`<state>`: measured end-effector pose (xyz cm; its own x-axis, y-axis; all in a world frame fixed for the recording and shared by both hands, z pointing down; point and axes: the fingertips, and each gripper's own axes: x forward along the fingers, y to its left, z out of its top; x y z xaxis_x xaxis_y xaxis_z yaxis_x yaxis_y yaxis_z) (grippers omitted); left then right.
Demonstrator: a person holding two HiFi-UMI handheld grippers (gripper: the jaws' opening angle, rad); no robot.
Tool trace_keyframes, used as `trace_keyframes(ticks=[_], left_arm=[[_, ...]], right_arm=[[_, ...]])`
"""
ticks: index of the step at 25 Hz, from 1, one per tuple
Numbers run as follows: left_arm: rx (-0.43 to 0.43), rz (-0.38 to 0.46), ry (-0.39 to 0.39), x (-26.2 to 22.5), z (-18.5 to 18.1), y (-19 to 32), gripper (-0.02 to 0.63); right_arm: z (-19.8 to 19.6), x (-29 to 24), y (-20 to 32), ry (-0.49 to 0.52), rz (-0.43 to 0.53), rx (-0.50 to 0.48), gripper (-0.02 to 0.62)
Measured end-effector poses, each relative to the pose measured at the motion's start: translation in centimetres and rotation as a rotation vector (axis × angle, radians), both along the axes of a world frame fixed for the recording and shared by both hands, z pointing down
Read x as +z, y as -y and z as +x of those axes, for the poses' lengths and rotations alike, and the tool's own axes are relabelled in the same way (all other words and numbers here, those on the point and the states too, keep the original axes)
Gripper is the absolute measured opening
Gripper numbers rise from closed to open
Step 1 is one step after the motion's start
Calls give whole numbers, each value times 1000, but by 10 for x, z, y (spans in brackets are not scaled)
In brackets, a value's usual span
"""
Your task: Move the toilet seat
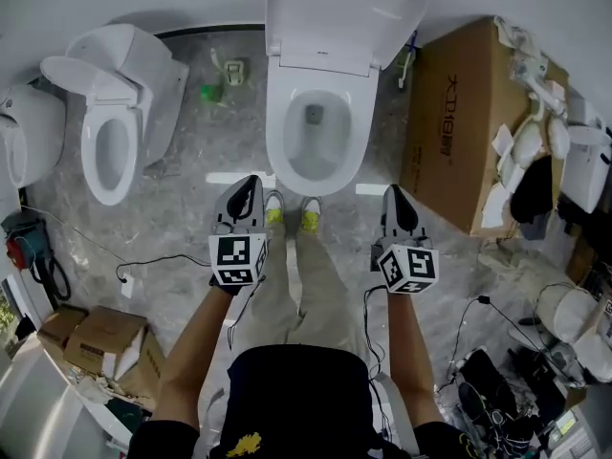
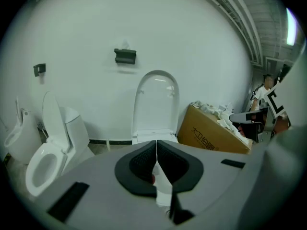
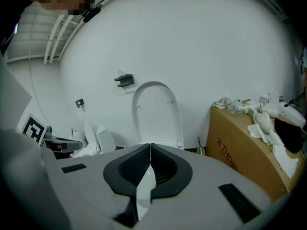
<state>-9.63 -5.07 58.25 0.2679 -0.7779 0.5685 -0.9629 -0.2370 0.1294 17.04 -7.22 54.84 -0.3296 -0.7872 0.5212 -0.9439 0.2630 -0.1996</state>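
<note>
Right in front of my feet sits the white ceramic toilet (image 1: 279,151). Its white oval plastic toilet seat (image 1: 344,12) is tipped up against the wall, so I reckon that's what needs bringing down. Left gripper (image 1: 251,185) and right gripper (image 1: 395,194) hang short of it, fingers (image 2: 136,169) pressed together on nothing. The toilet looks empty inside; the brown cardboard box (image 1: 459,132) beside it is topped with white packing scraps (image 1: 524,146).
</note>
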Motion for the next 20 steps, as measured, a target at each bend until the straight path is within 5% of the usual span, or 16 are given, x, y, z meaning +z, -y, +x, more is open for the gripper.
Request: trace_keyframes(ticks=[7, 10, 16, 20], left_arm=[[-7, -114, -33, 92, 0, -5, 25], [-18, -174, -84, 137, 4, -11, 168], [-18, -334, -166, 223, 12, -32, 315], [-52, -428, -201, 268, 13, -42, 342]], right_arm=[[-4, 95, -5, 29, -119, 28, 53], [-5, 135, -10, 35, -172, 36, 136], [-8, 202, -25, 84, -288, 89, 322], [-5, 250, -38, 83, -352, 117, 351]])
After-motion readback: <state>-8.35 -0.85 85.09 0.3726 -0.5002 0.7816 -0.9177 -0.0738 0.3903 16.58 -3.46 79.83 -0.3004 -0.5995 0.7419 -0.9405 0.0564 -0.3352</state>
